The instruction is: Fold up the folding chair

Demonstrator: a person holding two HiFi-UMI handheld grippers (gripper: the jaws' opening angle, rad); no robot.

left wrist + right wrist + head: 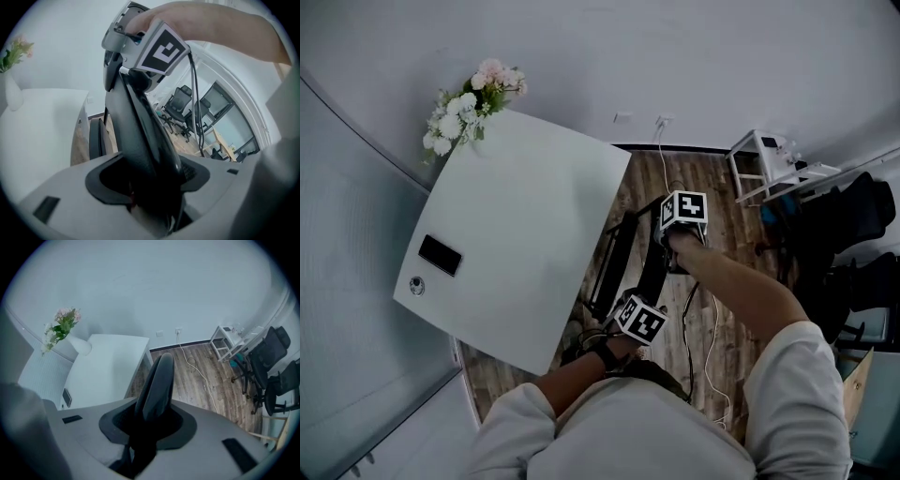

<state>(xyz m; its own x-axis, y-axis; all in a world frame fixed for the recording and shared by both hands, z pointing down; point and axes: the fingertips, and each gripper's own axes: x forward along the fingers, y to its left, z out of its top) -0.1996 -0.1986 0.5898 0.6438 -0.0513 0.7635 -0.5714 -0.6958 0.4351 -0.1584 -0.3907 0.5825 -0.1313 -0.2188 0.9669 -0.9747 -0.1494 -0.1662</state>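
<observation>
Left gripper point(151, 185) jaws clamp the chair's point(136, 140) thick black edge; right gripper point(146, 425) jaws pinch a thinner edge, at the white surface's point(525, 234) 3 o'clock.

No word, brand, number or sign can be read in any of the three views. The only printed marks are bold black-and-white square patterns: one on the marker cube point(640, 320) of the left tool point(630, 328), centre of the head view, another on the matching cube point(685, 208) of the right tool point(680, 232) just above it. Neither pattern forms a letter or digit.
</observation>
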